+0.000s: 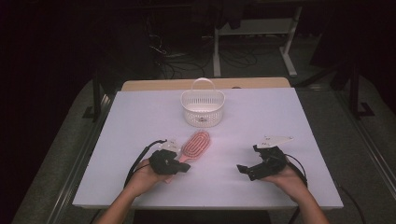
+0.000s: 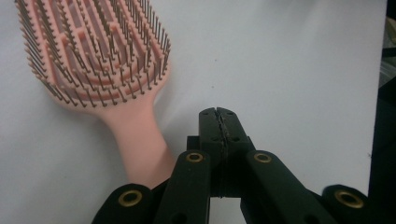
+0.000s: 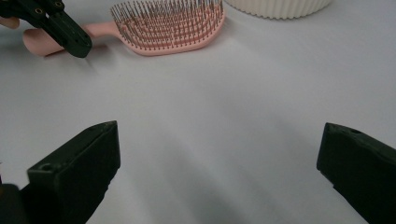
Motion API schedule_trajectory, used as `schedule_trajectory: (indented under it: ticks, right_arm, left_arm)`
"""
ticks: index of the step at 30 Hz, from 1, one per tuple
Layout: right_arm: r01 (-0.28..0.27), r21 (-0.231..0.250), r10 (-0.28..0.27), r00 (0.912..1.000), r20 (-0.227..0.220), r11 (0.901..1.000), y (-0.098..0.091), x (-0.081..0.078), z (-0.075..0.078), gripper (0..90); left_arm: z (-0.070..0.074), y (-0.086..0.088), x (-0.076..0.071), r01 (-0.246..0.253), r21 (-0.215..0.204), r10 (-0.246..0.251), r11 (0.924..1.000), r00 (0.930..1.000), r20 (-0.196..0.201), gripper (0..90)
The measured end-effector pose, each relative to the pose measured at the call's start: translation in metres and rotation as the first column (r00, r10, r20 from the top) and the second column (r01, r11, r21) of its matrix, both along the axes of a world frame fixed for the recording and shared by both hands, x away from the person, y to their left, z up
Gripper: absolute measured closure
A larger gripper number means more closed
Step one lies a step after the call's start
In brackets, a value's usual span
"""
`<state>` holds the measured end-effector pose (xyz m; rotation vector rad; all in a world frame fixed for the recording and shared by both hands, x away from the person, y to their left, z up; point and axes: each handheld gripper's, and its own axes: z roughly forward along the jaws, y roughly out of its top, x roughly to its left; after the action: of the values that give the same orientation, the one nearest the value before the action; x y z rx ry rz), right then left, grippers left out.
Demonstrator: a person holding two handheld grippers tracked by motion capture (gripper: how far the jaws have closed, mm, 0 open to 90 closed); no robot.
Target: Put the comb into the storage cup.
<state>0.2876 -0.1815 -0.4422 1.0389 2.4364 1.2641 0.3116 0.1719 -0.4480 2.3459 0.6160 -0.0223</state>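
Note:
A pink hairbrush (image 1: pixel 196 144) lies bristles up on the white table (image 1: pixel 140 116), its handle pointing toward the person. My left gripper (image 1: pixel 186 167) is low over the handle end, jaws shut with nothing between them. In the left gripper view the shut tips (image 2: pixel 218 114) rest just right of the brush handle (image 2: pixel 140 140), apart from it. My right gripper (image 1: pixel 247 158) is held to the right, jaws wide open and empty. The right gripper view (image 3: pixel 219 140) looks across bare table to the brush (image 3: pixel 173 25) and the left gripper (image 3: pixel 60 28).
A white slotted basket (image 1: pixel 202 108) with a loop handle stands behind the brush at the table's middle back; its lower wall (image 3: pixel 280 7) shows in the right gripper view. Desk legs and cables lie on the dark floor beyond the table.

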Motion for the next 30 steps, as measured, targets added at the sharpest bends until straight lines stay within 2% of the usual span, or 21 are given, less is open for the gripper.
schedule_trajectory:
  ticks: [9,19,30]
  right_arm:
    - [-0.001,0.000,0.001,1.0000,0.001,1.0000,0.000,-0.001,0.000,0.0]
    - [-0.003,-0.002,0.003,1.0000,-0.001,1.0000,0.001,0.000,0.000,0.0]
    - [-0.005,0.000,0.005,1.0000,-0.004,1.0000,0.001,0.000,0.000,0.0]
  left_arm:
    - [-0.002,0.000,0.000,-0.008,0.047,0.007,0.9989,0.9999,0.014,90.0]
    - [0.000,0.004,0.001,-0.008,0.040,0.007,0.9991,0.9999,0.014,90.0]
    - [0.002,0.016,0.004,-0.040,0.048,0.039,0.9980,0.9990,0.024,90.0]
